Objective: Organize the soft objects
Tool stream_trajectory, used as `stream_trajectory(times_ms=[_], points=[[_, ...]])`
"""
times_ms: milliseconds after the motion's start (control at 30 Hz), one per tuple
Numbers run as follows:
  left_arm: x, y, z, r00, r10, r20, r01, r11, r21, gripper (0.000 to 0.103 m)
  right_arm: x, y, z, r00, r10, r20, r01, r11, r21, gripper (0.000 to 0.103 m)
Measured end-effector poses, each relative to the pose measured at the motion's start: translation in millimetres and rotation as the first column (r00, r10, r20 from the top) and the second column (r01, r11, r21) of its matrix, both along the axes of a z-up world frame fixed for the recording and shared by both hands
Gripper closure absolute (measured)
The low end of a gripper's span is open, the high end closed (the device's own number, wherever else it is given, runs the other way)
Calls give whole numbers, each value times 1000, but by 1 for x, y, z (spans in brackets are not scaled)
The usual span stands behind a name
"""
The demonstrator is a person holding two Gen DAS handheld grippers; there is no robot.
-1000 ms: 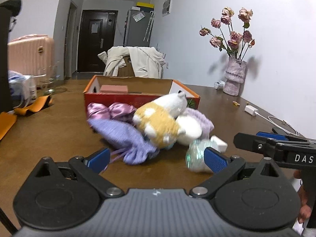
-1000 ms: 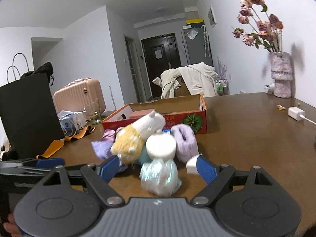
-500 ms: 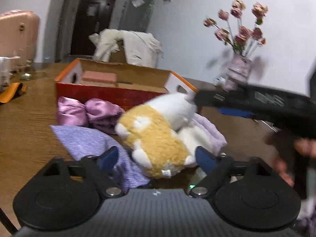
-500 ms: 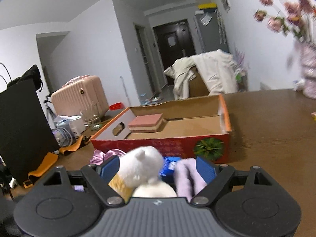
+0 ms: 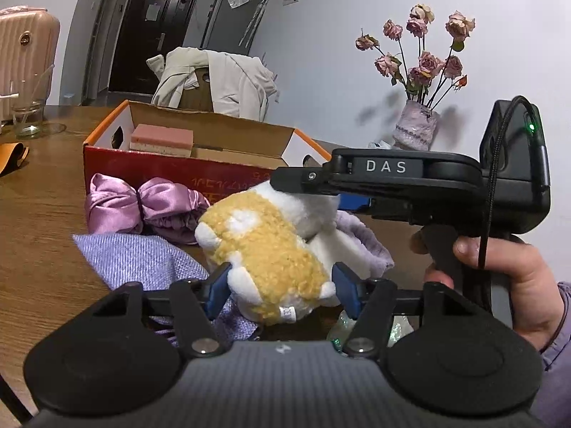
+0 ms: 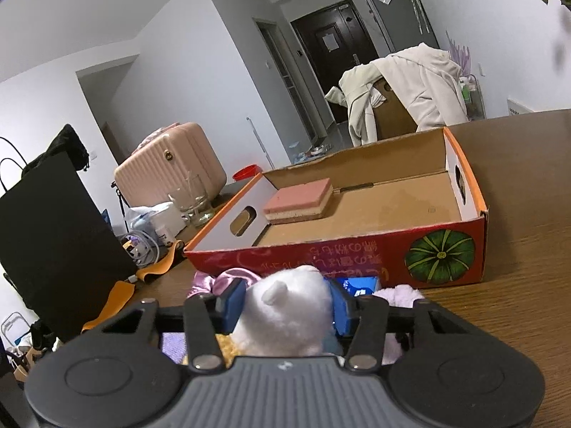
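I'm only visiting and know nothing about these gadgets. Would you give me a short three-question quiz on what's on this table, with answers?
1. True or false: the cardboard box is packed full of soft things.
2. Which does the left gripper close around? A) the plush toy's yellow body B) the satin scrunchie C) the vase
3. Fill in: the right gripper is shut on the plush toy's white ____.

Key
1. False. Only a pink sponge lies in it; the plush toy, the satin scrunchie and the lilac cloth are on the table in front.
2. A. Both grippers' jaws have just been closing on the toy.
3. Head.
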State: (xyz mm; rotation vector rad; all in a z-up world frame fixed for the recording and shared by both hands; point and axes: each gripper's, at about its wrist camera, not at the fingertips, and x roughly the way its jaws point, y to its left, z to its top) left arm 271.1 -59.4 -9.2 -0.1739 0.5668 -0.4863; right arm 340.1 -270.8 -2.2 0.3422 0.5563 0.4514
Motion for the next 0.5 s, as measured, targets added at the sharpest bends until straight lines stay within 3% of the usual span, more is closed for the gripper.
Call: stream_trajectory(times_ms=[233,500], points=[[-16,6,15,999,-8,40,8,1000,-7,46,-28,-10,13,998,-41,36,39,998,50,57],[-47,24,14,999,-31,21,32,999,-29,52,-101,-17,15,993,-103,53,98,991,88,60]])
